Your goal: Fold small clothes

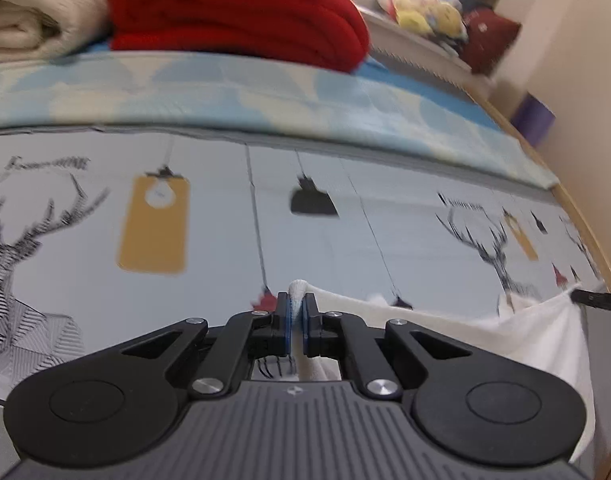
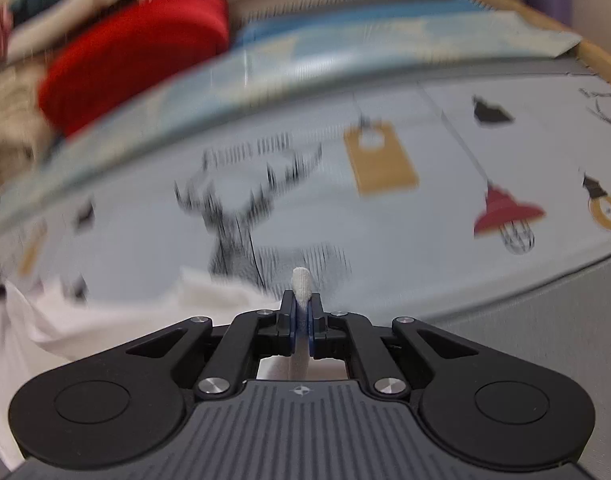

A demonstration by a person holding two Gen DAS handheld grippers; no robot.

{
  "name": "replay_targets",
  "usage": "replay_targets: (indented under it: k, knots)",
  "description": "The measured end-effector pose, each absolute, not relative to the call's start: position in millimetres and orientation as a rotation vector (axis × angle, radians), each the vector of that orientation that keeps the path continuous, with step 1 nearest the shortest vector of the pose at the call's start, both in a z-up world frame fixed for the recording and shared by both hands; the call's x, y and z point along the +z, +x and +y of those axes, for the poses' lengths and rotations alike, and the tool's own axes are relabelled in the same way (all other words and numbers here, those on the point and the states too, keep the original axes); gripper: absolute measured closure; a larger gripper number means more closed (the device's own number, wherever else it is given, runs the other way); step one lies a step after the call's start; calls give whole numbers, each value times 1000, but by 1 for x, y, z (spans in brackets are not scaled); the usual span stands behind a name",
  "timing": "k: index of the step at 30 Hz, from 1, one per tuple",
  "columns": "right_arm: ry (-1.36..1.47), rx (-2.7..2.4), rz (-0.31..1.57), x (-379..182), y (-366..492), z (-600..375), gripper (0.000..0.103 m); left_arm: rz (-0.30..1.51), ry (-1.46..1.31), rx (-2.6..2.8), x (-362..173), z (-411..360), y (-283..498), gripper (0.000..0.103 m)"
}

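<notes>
A pale grey bedsheet printed with deer and hanging lamps fills the middle of both views. A folded red blanket sits at the upper left beside a cream one. The white garment stretches across the lower right of the left view, lower left of the right view. The left gripper and the right gripper are each clamped tight on a bunched corner of it.
</notes>
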State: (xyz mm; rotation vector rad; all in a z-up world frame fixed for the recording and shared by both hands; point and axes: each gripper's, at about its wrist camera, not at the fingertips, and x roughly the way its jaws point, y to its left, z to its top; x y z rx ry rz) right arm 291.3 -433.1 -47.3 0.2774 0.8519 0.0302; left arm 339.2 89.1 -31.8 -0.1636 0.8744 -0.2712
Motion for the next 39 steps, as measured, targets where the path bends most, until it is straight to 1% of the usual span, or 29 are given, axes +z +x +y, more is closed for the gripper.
replay_targets:
  k: [4,6,9,10,11,13,16,19,23,25,27,28,29,33,35,37,38,39]
  knots:
    - [276,-30,766,-36,296,-431,98,849,-144,-201,-33,85,343,98]
    - [273,-68,756,-38,301,-429,98,860,-138,-164,-36,83,346,95]
    - [191,-147,833,-53,311,-420,93,895,-147,-129,-33,83,349,93]
    - [149,-180,871,-59,312,-418,90,889,-159,-131,-28,86,348,92]
    - [131,-197,885,-62,312,-418,90,885,-169,-137,-23,91,345,89]
    - [163,-201,874,-58,306,-426,88,876,-181,-156,-14,98,339,87]
    - [250,-174,856,-43,291,-436,78,883,-187,-190,-5,107,326,87]
    - [318,-98,840,-26,270,-437,77,957,-258,-219,-2,116,308,87]
    - [355,-25,880,-5,245,-430,75,1109,-286,-156,8,120,284,87]
    - [365,-3,886,8,228,-427,72,1154,-292,-172,14,120,264,87]
    - [357,20,887,16,205,-423,67,1160,-277,-210,16,117,239,87]
    - [353,27,889,17,192,-421,64,1165,-275,-219,14,116,227,87]
    - [353,34,898,15,180,-420,62,1169,-278,-226,9,115,215,87]
    - [369,23,964,-10,134,-416,62,1240,-324,-176,-30,117,177,87]
    - [387,3,1067,-23,125,-413,62,1260,-374,-159,-47,120,164,87]
    - [335,11,1040,-23,117,-406,62,1265,-367,-150,-54,120,158,87]
    - [321,8,1033,-25,115,-404,61,1246,-374,-163,-53,120,157,84]
    - [333,12,1035,-31,113,-404,61,1228,-387,-175,-52,122,157,79]
